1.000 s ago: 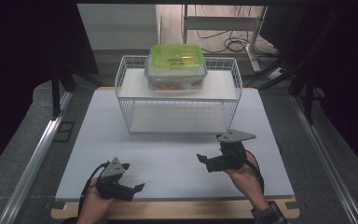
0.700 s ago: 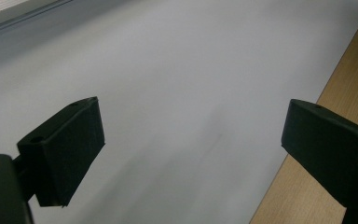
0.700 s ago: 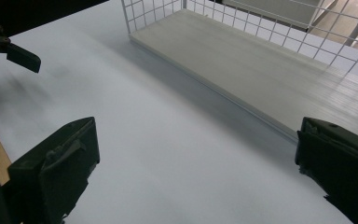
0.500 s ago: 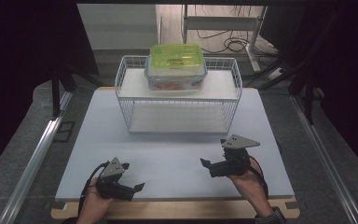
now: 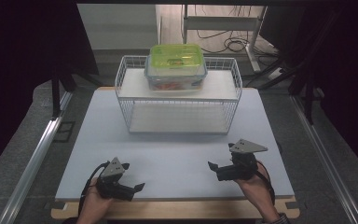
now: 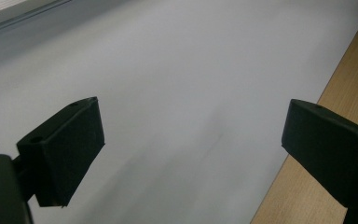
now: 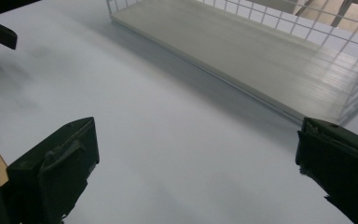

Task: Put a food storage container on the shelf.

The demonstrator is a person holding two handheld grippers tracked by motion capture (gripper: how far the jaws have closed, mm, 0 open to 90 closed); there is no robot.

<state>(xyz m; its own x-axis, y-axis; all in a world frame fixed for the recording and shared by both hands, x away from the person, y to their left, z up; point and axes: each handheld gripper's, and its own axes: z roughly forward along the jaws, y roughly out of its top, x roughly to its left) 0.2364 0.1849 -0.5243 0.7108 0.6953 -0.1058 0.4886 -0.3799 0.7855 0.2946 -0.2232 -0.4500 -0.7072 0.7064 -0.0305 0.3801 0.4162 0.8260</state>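
A clear food container with a green lid stands on the top shelf of a white wire rack at the back of the white board. My left gripper rests low near the board's front left edge, open with nothing between its jaws; in the left gripper view bare white board lies between them. My right gripper is at the front right, also open and holding nothing. In the right gripper view its jaws point toward the rack's lower shelf.
The white board lies on a wooden table whose edge runs along the front. A wood strip shows beside the left jaws. Metal rails flank the table. Cables lie on the floor behind the rack.
My right gripper has drawn back toward the front edge and slightly to the right. The left gripper has stayed where it was.
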